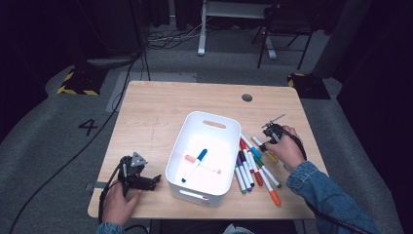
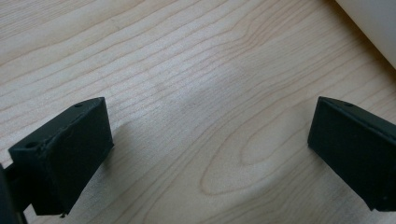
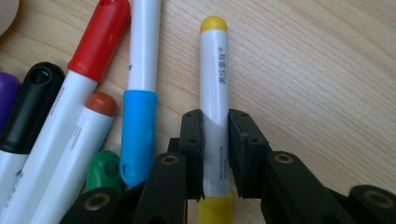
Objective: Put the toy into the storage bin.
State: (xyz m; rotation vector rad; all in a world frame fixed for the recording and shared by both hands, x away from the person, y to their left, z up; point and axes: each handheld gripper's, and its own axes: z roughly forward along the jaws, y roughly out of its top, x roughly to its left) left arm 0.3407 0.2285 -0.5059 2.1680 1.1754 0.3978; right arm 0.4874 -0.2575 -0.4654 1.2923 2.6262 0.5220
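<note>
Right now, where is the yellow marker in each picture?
High view: the yellow marker lies at the right edge of the marker row, by the right gripper.
Right gripper view: the yellow marker stands in the middle, pinched between the black jaws.
Left gripper view: not in it; bare wooden table.
Shared landmark: the blue-capped marker lies just beside it.

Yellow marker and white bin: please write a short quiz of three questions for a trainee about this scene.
1. True or false: the right gripper is shut on the yellow marker.
2. What lies between the left gripper's jaws? A) a marker B) nothing but bare table C) the bin's rim
3. Which marker in the white bin has a blue cap?

Key: 1 true. 2 B. 3 The blue marker, lying crossed with a pink one.
</note>
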